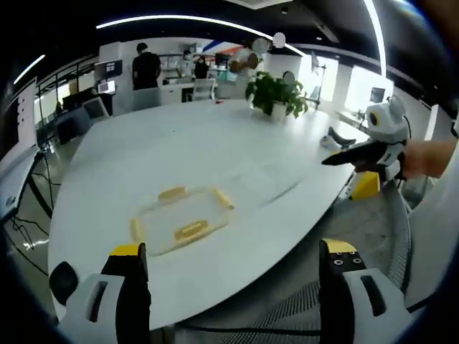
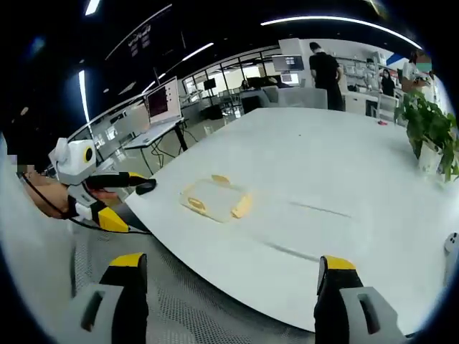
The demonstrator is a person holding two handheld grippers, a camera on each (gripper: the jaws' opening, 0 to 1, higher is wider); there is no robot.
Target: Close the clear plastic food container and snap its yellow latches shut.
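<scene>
The clear plastic container [image 1: 183, 218] with yellow latches on its sides lies flat near the front edge of the white table [image 1: 215, 143]. I cannot tell how its lid sits. My left gripper [image 1: 233, 261] is open, short of the table edge, with the container ahead between its jaws. My right gripper [image 1: 331, 160] is held in a hand off the table's right side. In the right gripper view the container [image 2: 215, 198] lies beyond my open right gripper [image 2: 229, 269], which is also off the table [image 2: 344, 165]. My left gripper [image 2: 143, 186] hovers at the table's edge, left of the container.
A potted plant [image 1: 276, 93] stands at the far side of the table, with a small white object [image 1: 330, 140] near the right edge. A mesh chair seat [image 2: 215, 308] lies under the grippers. Desks with monitors [image 2: 163, 104] and people [image 1: 146, 66] are behind.
</scene>
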